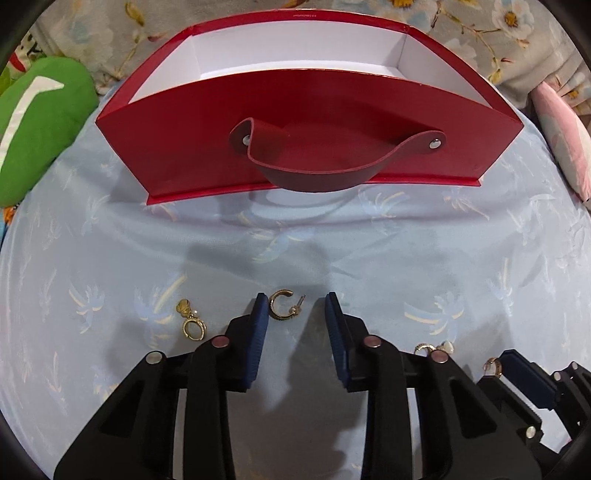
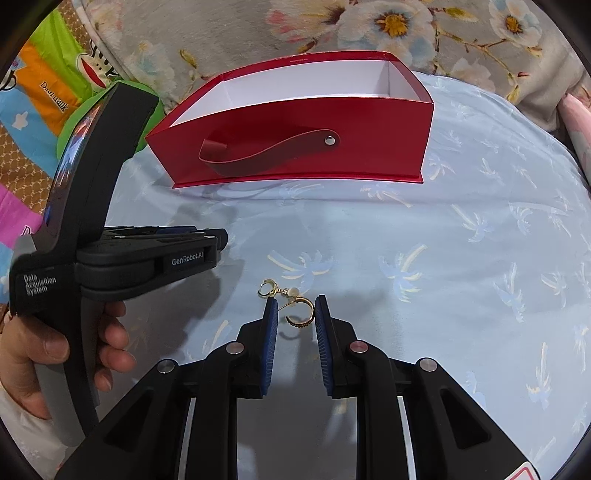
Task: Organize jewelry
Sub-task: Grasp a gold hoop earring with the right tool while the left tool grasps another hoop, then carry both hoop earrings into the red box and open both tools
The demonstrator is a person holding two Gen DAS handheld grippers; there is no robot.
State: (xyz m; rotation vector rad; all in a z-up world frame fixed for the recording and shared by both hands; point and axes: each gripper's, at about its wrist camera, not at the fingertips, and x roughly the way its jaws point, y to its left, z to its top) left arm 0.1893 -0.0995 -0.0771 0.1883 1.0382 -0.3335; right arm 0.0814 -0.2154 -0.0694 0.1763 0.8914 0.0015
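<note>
A red box (image 1: 184, 147) with a white inside and a strap handle (image 1: 314, 173) stands open at the far side of the pale blue cloth (image 1: 406, 258). My left gripper (image 1: 295, 301) is open. A gold hoop earring (image 1: 282, 304) lies on the cloth between its blue pads, close to the left one and apart from the right one. My right gripper (image 2: 296, 305) is shut on another gold hoop earring (image 2: 301, 312), held just above the cloth with its shadow below. A pearl drop earring (image 2: 277, 290) lies just beyond its tips. A gold ring-drop earring (image 1: 192, 323) lies left of my left gripper.
A green plush (image 1: 44, 110) lies to the box's left and a pink cushion (image 1: 561, 147) to its right. Floral fabric (image 2: 369, 29) rises behind the box. A hand (image 2: 110, 350) holds the left gripper's (image 2: 218, 243) handle at the left of the right wrist view.
</note>
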